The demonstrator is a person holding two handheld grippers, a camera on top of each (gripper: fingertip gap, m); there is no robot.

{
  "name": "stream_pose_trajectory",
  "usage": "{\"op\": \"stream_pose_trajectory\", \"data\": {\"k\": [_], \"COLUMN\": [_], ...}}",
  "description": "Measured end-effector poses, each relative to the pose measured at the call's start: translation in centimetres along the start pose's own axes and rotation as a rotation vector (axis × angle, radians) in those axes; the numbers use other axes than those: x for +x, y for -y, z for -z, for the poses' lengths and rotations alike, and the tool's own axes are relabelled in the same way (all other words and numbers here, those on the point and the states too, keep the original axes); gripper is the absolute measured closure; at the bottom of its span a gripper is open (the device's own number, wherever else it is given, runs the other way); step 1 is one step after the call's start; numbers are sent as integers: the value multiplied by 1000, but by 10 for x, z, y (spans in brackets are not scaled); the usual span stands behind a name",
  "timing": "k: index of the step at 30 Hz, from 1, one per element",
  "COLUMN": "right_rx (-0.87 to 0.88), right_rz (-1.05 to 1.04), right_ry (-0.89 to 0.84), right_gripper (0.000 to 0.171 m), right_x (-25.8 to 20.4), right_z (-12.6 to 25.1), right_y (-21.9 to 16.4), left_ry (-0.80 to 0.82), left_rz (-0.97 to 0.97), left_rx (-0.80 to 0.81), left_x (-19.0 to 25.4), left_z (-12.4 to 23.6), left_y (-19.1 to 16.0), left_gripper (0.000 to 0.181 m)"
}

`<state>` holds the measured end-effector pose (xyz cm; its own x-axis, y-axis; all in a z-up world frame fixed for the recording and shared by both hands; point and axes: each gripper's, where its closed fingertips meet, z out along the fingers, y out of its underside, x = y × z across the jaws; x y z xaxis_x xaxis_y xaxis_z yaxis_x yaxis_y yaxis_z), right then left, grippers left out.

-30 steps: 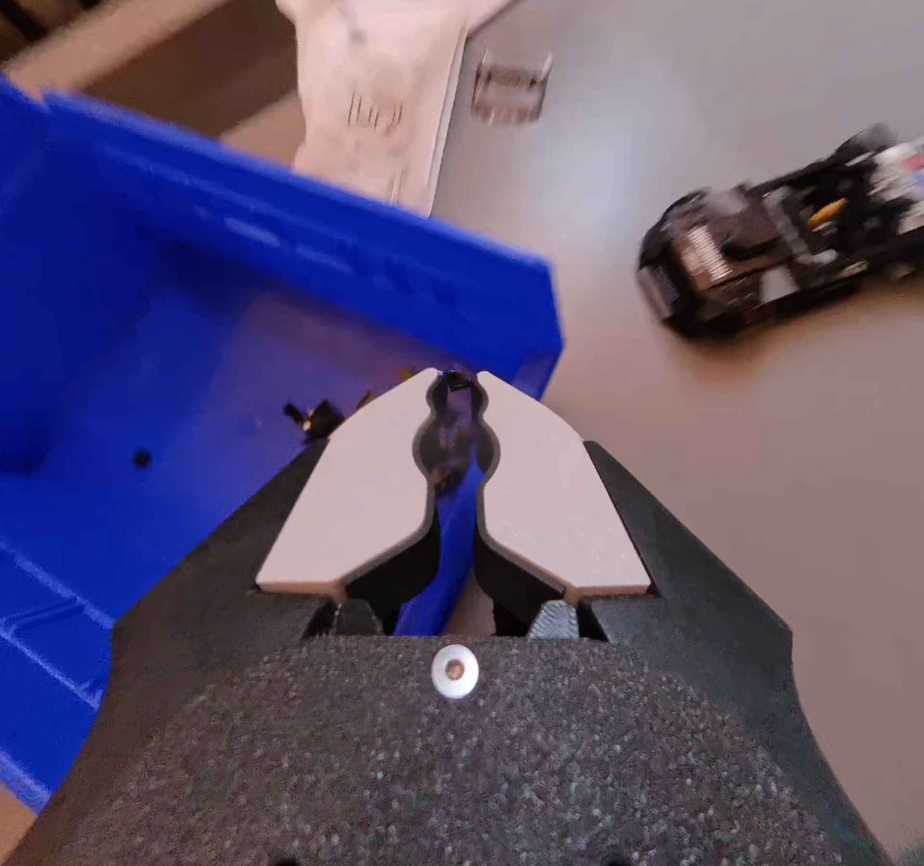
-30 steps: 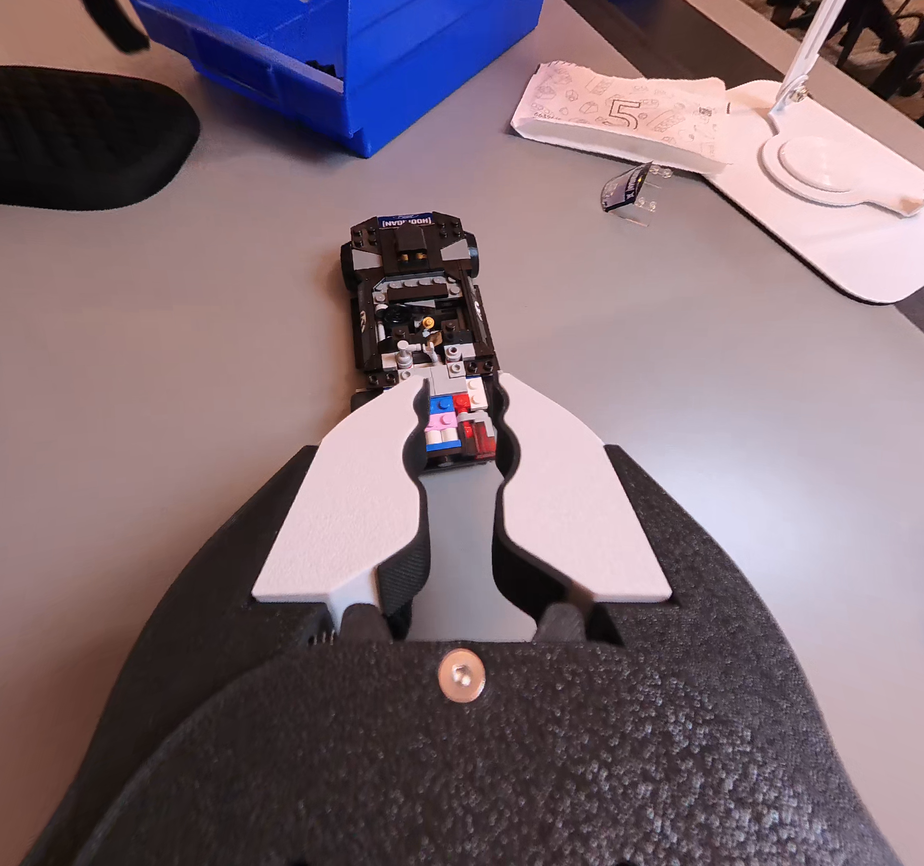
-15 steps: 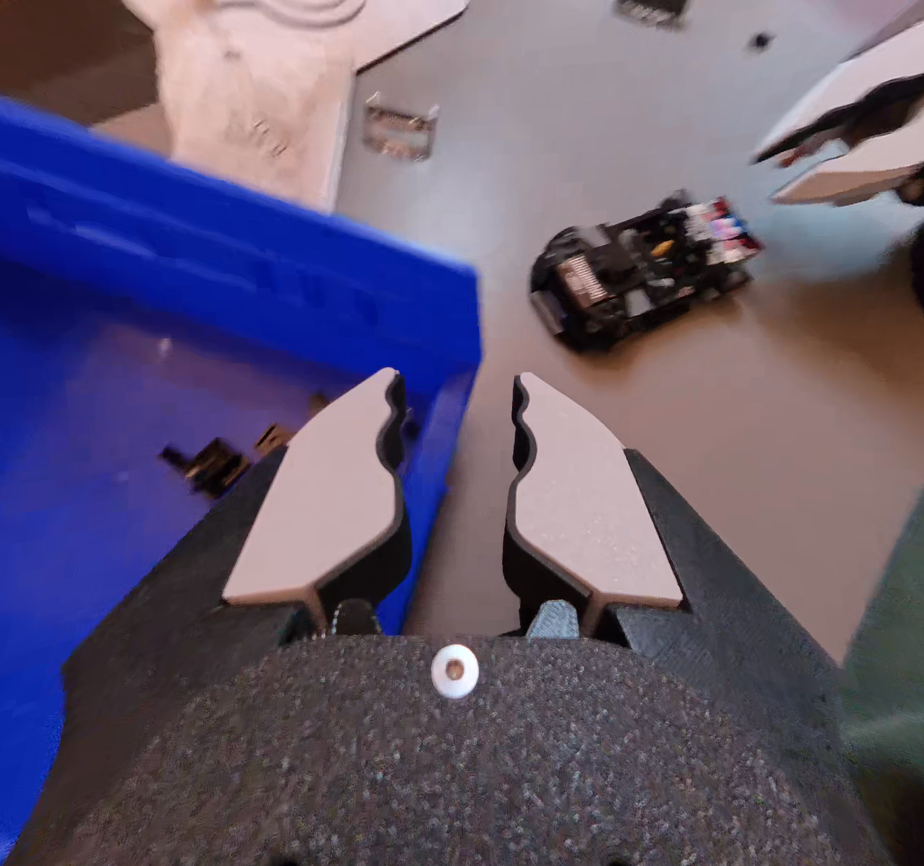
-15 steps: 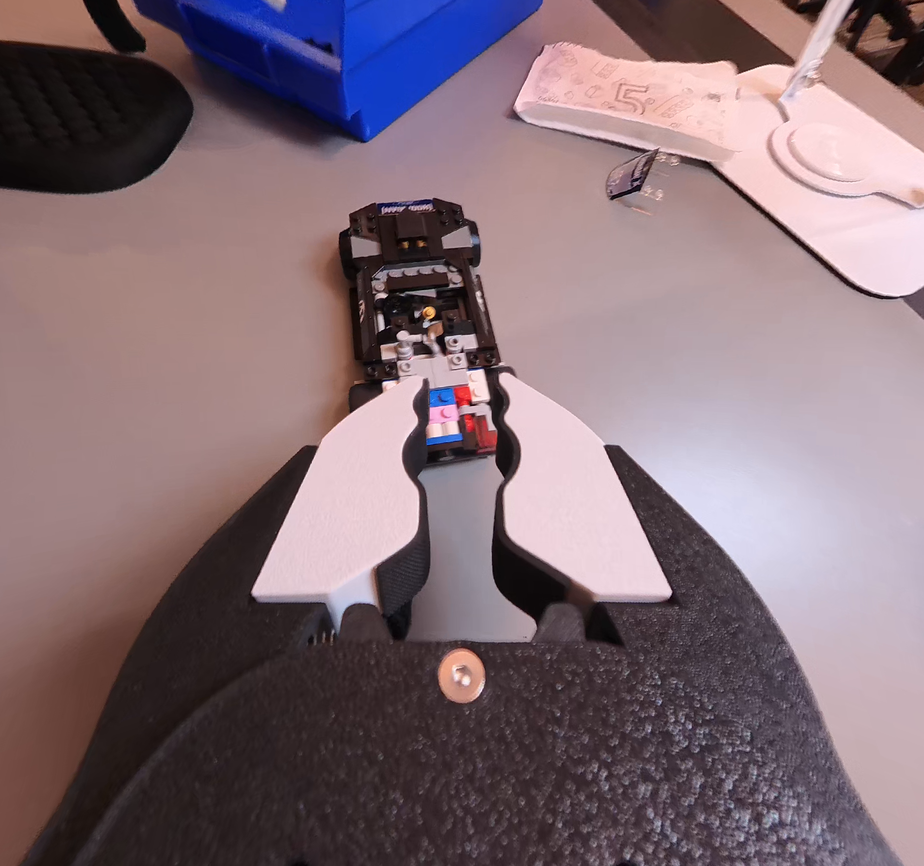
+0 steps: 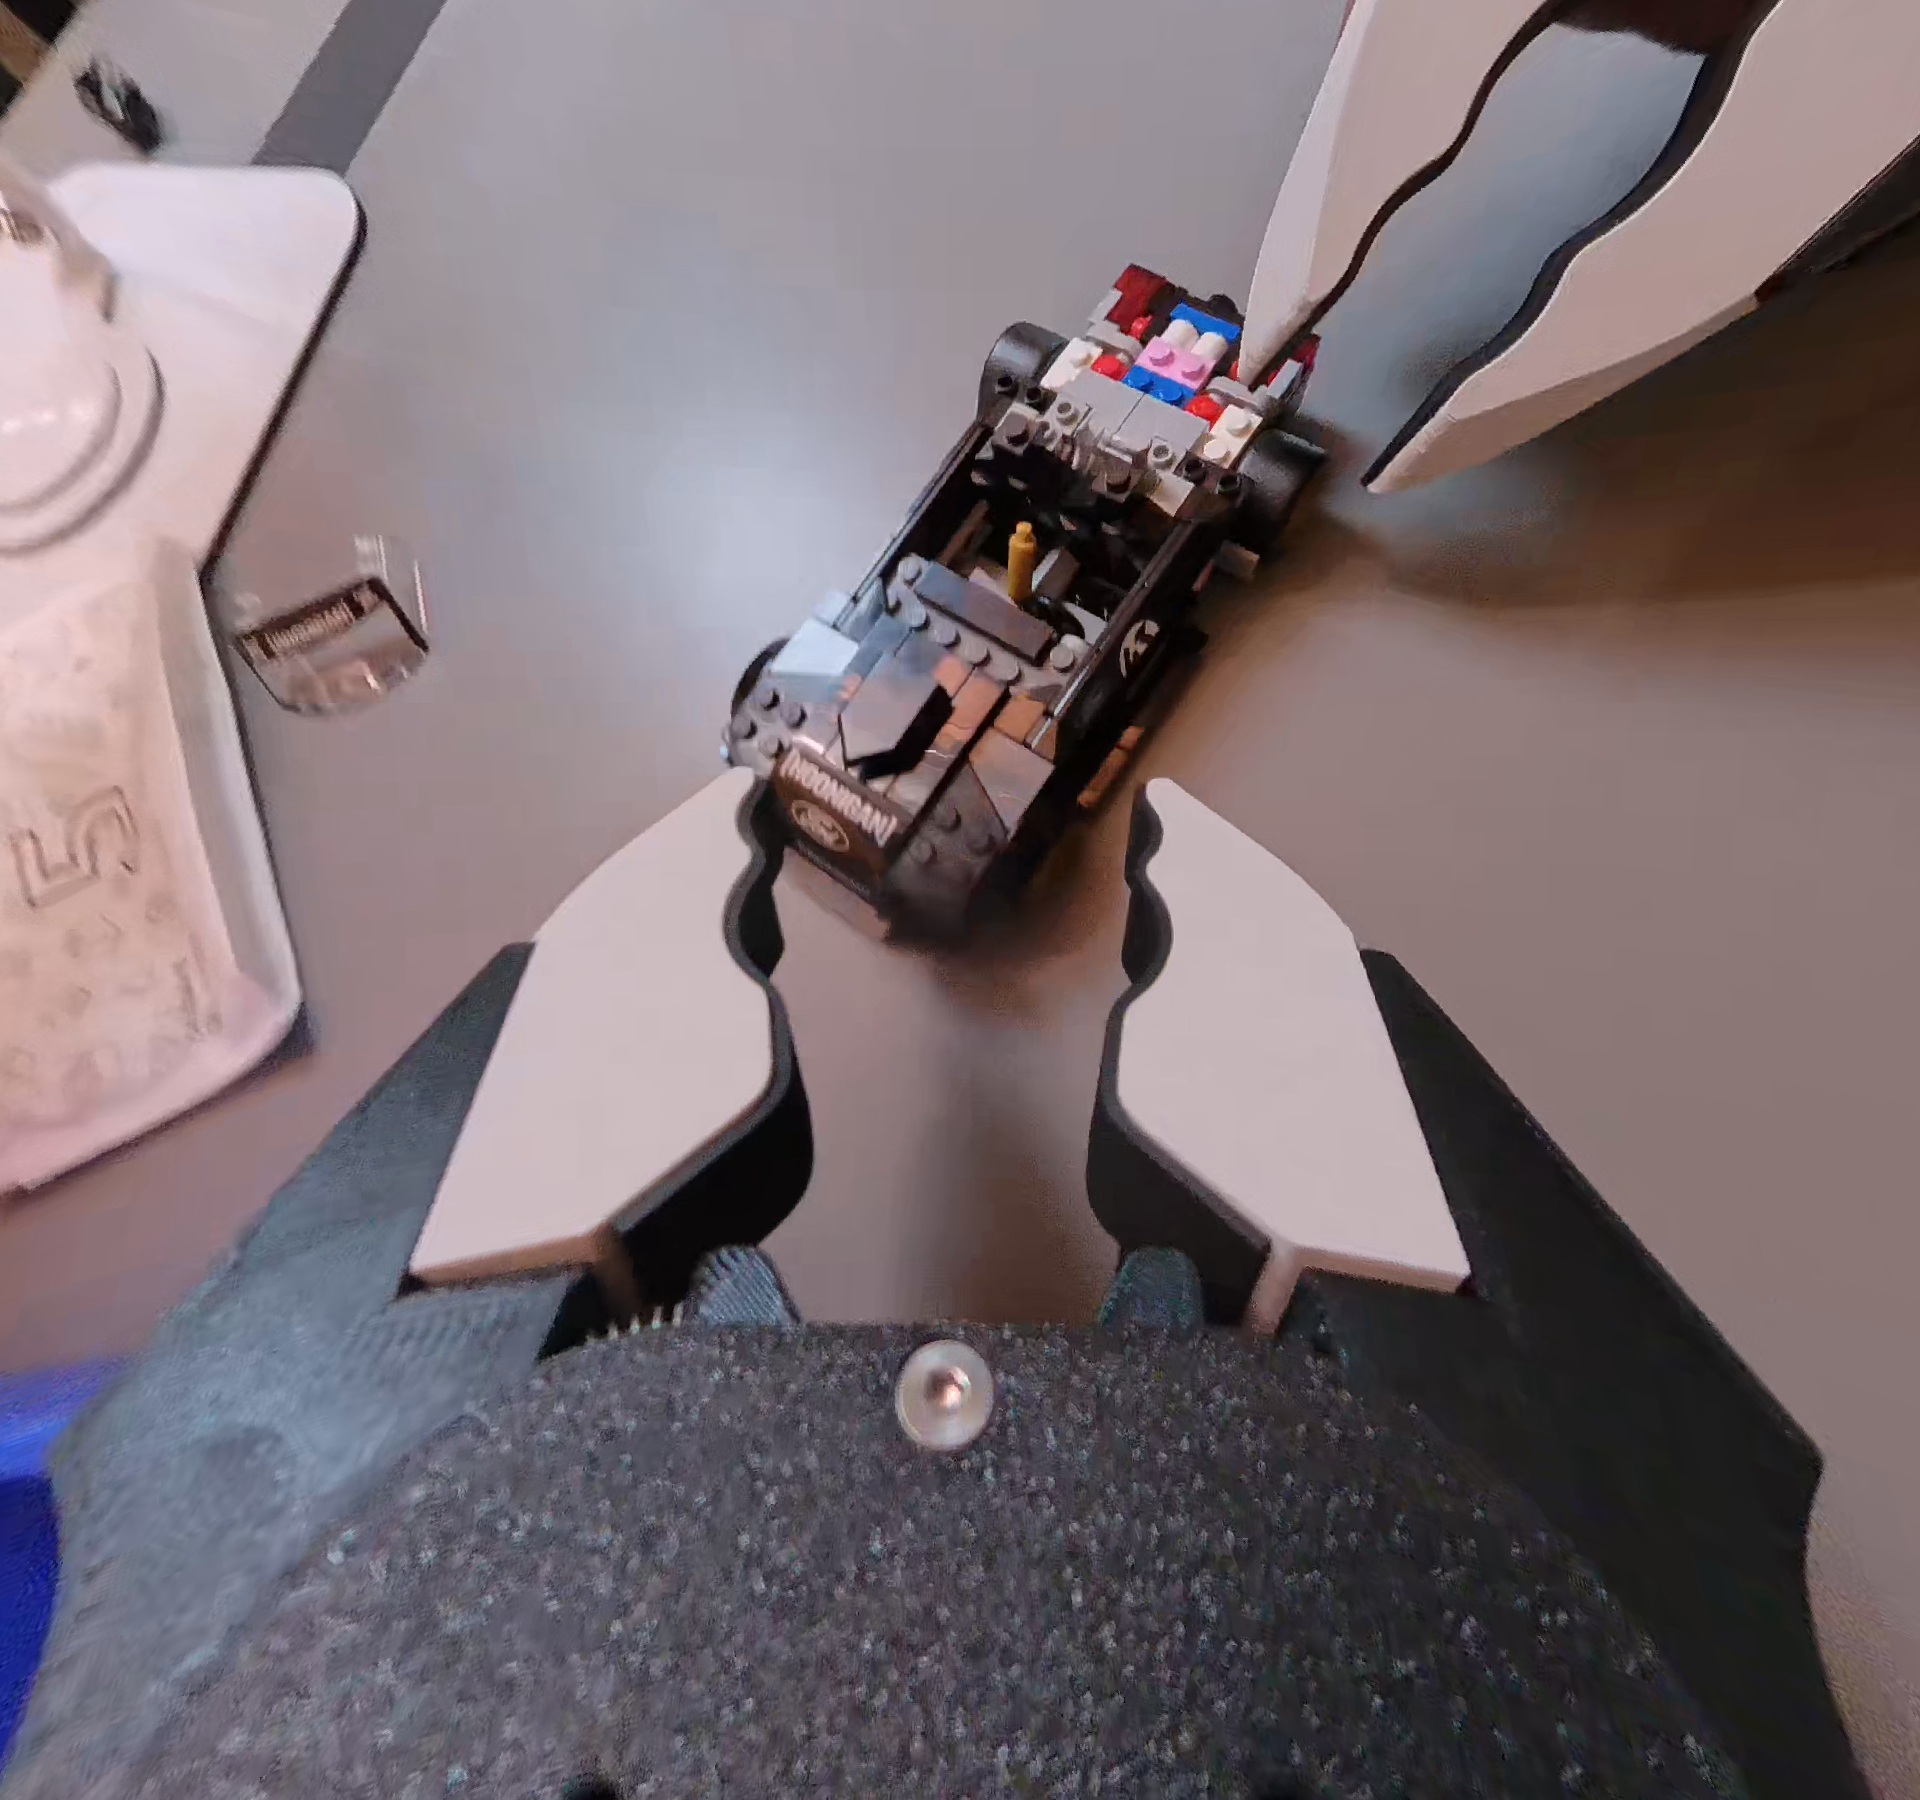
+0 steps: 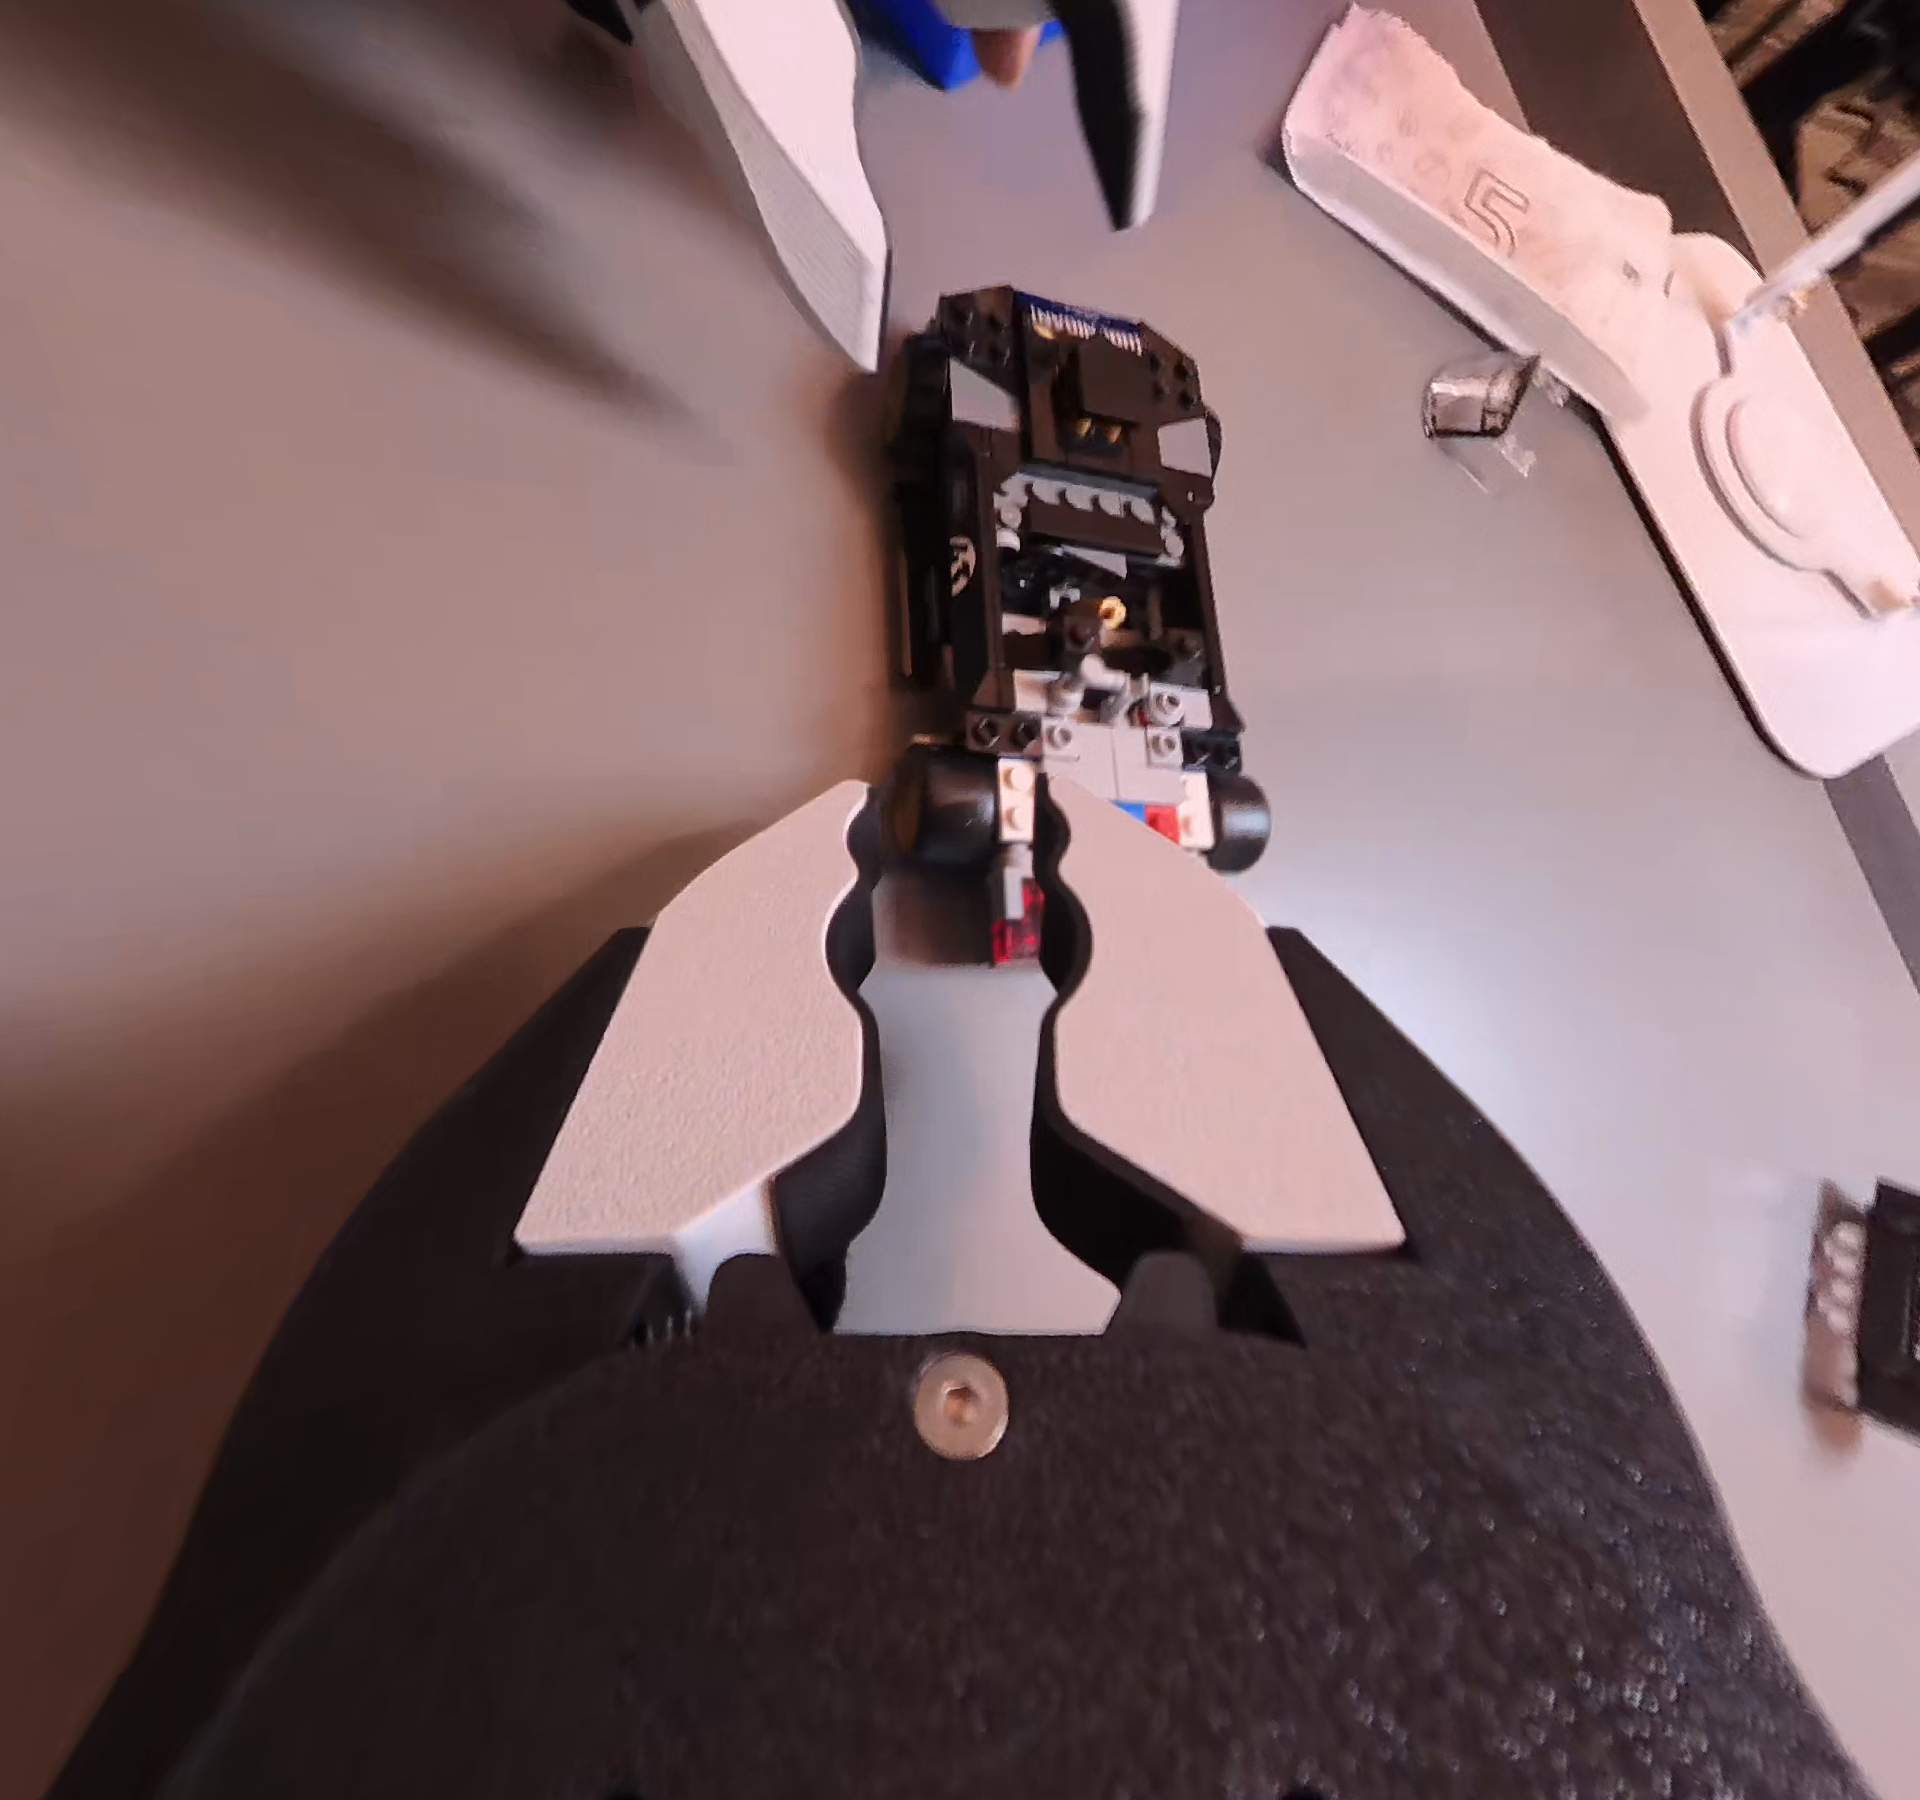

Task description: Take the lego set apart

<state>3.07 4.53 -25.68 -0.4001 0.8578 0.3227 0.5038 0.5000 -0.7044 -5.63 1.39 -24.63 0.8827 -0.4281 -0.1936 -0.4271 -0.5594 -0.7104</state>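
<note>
The black studded lego car (image 5: pixel 1023 597) stands at the frame centre on the smooth grey table (image 5: pixel 727 244). The left gripper (image 5: pixel 940 794), fingers spread wide, frames its glossy nose. The right gripper (image 6: pixel 961 794), matte white fingers half spread, straddles one rear corner without clamping.

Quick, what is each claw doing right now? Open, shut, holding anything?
Left claw: open, empty, at one end of the lego car.
Right claw: open, jaws astride one corner of the car's other end, not clamped.
</note>
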Motion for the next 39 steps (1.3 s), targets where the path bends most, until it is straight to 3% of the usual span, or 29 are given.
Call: {"op": "stream_pose_trajectory", "data": {"k": [9, 17, 19, 29, 39], "right_rx": [-36, -46, -52, -43, -8], "right_rz": [67, 129, 140, 28, -10], "right_ry": [-119, -131, -177, -197, -187], "right_gripper": [142, 150, 163, 164, 164], "right_x": [5, 15, 26, 43, 43], "right_z": [-7, -3, 2, 4, 2], "right_y": [-9, -18, -23, -37, -36], "left_ry": [-53, -63, -66, -113, -114], "left_rz": [-111, 0, 28, 130, 89], "left_rx": [-134, -49, -30, -13, -44], "left_x": [-3, -4, -3, -2, 5], "left_z": [-21, -11, -12, -42, -44], "left_y": [-3, -4, -3, -6, -13], "left_gripper": [98, 100, 100, 89, 98]}}
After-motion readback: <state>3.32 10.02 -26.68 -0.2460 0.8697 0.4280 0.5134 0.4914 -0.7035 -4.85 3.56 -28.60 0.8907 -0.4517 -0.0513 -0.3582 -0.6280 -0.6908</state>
